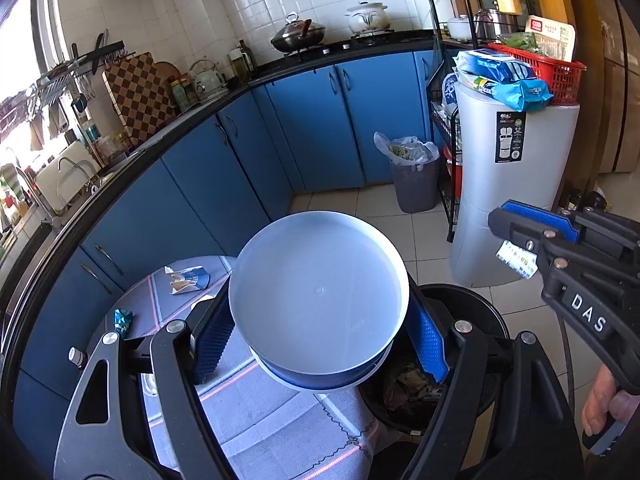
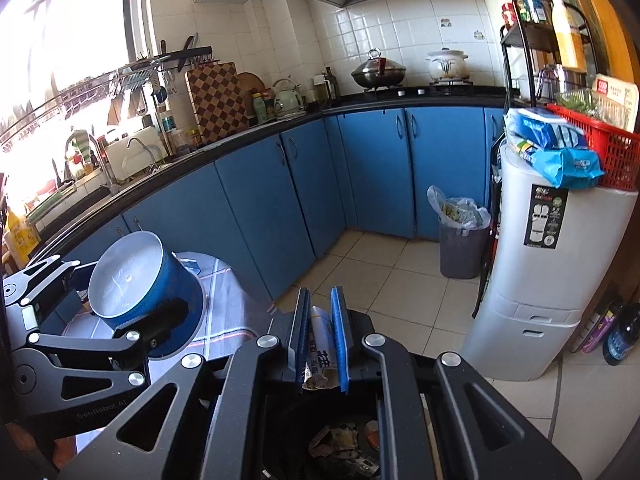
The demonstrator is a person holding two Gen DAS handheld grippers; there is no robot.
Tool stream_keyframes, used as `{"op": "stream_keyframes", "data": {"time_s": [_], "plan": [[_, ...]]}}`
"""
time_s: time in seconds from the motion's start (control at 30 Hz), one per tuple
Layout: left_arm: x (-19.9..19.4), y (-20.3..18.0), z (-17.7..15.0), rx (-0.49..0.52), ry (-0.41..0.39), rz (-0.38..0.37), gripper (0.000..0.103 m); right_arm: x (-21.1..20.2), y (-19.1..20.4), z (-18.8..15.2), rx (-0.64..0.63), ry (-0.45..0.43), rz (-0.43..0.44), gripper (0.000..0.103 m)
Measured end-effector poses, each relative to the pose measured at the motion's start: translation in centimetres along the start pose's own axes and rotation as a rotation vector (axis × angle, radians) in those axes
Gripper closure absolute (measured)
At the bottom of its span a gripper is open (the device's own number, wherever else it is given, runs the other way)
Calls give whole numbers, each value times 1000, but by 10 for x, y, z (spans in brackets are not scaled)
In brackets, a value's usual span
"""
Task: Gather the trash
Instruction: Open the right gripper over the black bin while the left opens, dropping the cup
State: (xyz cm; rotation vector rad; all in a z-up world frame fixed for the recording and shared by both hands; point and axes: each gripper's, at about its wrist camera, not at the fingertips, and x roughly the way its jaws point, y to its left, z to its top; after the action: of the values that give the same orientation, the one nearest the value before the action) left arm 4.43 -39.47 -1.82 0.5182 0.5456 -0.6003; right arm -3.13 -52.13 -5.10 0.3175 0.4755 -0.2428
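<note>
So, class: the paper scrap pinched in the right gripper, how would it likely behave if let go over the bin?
The paper scrap looks thin and creased, so probably light and floppy. Released by the right gripper, it may flutter rather than drop straight, though the black bin sits right below. It looks unlikely to roll or break.

"DAS" on right tongs (image 1: 505, 227); "GenRobot.AI" on left tongs (image 2: 132, 300)
</note>
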Motion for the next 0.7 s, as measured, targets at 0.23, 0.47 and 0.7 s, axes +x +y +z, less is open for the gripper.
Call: {"op": "stream_keyframes", "data": {"time_s": [0.23, 0.47, 0.7], "plan": [[4, 4, 4, -12, -2, 10, 27, 7, -8, -1, 32, 11, -10, 65], [9, 2, 4, -10, 6, 8, 27, 1, -11, 0, 34, -39, -48, 27], [10, -7, 6, 1, 5, -8, 27, -7, -19, 1, 46, -66, -79, 19]]}}
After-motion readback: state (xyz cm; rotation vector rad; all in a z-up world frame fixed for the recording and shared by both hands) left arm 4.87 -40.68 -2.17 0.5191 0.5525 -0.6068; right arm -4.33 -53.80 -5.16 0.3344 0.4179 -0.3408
